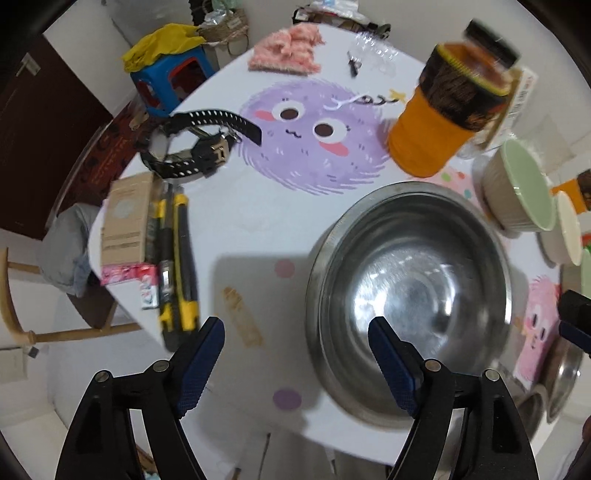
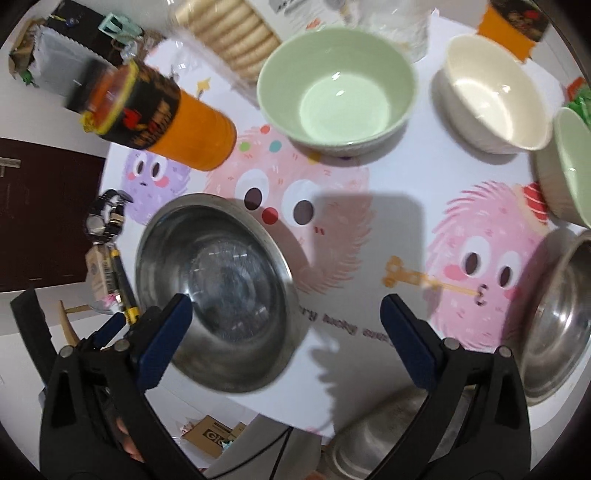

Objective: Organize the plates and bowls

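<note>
We hold both tongs above the table [image 2: 399, 177] with nothing between the pads: the left gripper [image 1: 295, 365] is released, its jaws spread wide beside the near rim of a steel bowl [image 1: 406, 295], and the right gripper [image 2: 284, 343] is released too, spread widest over the printed cloth. In the right wrist view we count three steel bowls: one at near left, one [image 2: 557, 317] at the near right edge, and one [image 2: 373, 435] low at the table's near side. Far across stand three ceramic bowls, a green bowl [image 2: 340, 92] in the middle, a cream bowl [image 2: 495, 88] to its right, and a second green one [image 2: 569, 166] at far right. One orange jar [image 2: 162, 110] stands far left; a second [image 2: 513, 26] stands at far right.
</note>
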Tool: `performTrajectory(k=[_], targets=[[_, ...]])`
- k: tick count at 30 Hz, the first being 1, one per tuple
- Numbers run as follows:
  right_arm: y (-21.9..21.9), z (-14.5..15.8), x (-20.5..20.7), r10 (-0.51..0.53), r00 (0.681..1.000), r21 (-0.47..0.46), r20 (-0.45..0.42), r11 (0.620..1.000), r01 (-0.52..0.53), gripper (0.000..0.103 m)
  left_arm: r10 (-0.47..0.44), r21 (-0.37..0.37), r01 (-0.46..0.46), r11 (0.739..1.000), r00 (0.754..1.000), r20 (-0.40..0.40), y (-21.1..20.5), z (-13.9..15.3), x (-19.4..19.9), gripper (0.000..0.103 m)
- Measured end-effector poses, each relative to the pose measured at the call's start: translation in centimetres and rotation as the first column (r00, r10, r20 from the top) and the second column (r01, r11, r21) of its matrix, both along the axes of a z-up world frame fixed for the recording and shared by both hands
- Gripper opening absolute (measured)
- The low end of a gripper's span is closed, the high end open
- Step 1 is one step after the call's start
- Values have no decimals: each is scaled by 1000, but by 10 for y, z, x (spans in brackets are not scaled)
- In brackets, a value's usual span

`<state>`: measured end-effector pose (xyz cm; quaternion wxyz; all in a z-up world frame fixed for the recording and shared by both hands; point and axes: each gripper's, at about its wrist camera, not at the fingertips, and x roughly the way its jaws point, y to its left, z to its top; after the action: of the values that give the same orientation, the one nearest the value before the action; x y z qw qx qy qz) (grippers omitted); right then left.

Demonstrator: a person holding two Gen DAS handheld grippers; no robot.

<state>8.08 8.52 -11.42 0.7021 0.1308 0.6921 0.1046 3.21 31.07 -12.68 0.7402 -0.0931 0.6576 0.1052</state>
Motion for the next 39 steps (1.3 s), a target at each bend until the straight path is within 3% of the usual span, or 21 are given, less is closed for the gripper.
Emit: performTrajectory(k=[7,10,17,21,28,32,39], targets=[[-68,33,-47,-78,997,-6,20,997,78,102,-191,7,191,982,981,40,-33,36,-18,89],[-100,33,-74,-136,991,-37,10,990,137,102,-246,6,246,969,966,82,-52,51,-28,103],[-162,33,-129,-303,953,-36,-14,953,302,102,-360,-58,373,926,918,166,-110,73,-36,103],[-180,28,-153,-365,930,-27,-28,931,365,102,-446,-42,457,888,881,156,-142,72,-43,103],[-197,14,-190,-423,903,-17,-73,906,423,102,-583,-13,585,811,810,67,-188,48,-71,103],[-200,7,-203,-429,899,-21,-89,903,429,102,-601,-44,601,798,799,18,-196,32,-82,103],[-204,-5,-215,-435,893,-21,-112,900,436,102,-617,-27,617,786,787,-2,-203,24,-92,103]])
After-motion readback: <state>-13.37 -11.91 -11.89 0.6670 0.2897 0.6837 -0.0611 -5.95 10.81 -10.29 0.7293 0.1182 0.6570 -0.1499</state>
